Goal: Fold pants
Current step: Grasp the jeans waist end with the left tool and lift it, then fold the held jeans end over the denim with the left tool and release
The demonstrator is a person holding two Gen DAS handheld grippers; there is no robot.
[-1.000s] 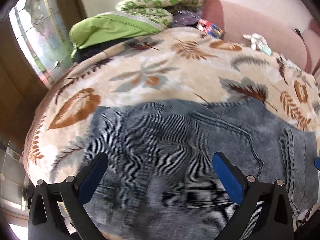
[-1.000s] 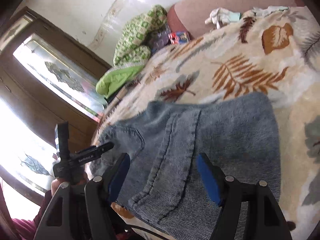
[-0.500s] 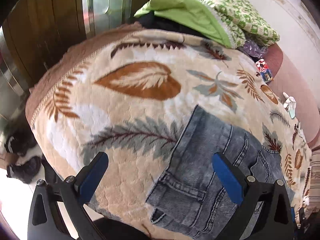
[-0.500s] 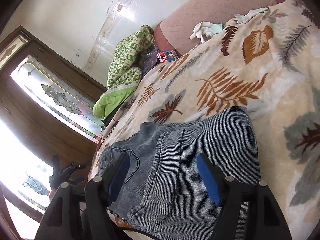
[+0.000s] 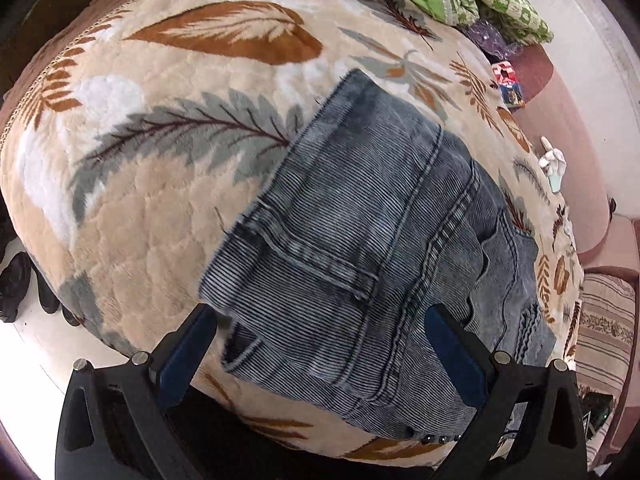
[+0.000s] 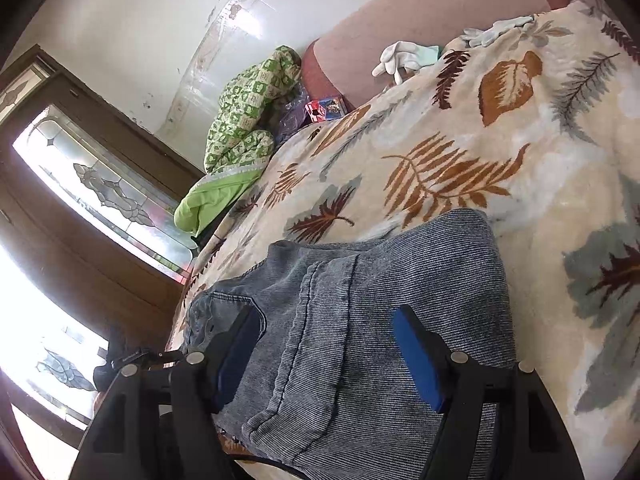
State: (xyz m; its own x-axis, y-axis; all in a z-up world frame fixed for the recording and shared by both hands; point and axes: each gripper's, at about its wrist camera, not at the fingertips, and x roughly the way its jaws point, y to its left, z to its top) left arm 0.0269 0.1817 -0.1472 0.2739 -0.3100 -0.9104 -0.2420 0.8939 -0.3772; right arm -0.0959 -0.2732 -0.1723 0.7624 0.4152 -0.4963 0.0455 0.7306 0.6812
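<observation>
Bed w/ leaf-print blanket [image 5: 168, 184] carries all. Folded jeans [image 5: 360, 248] lie flat right ahead of both tools. Green quilt [image 6: 248, 108], small box [image 6: 326, 108] & white gloves [image 6: 400, 60] lie well beyond, at far edge.

Open left tongs [image 5: 320, 344] over jeans [image 5: 372, 248]

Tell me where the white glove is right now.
In the right wrist view, the white glove lies upper right, at the leaf-print blanket's far edge against the pink headboard, right of the green quilt.
</observation>
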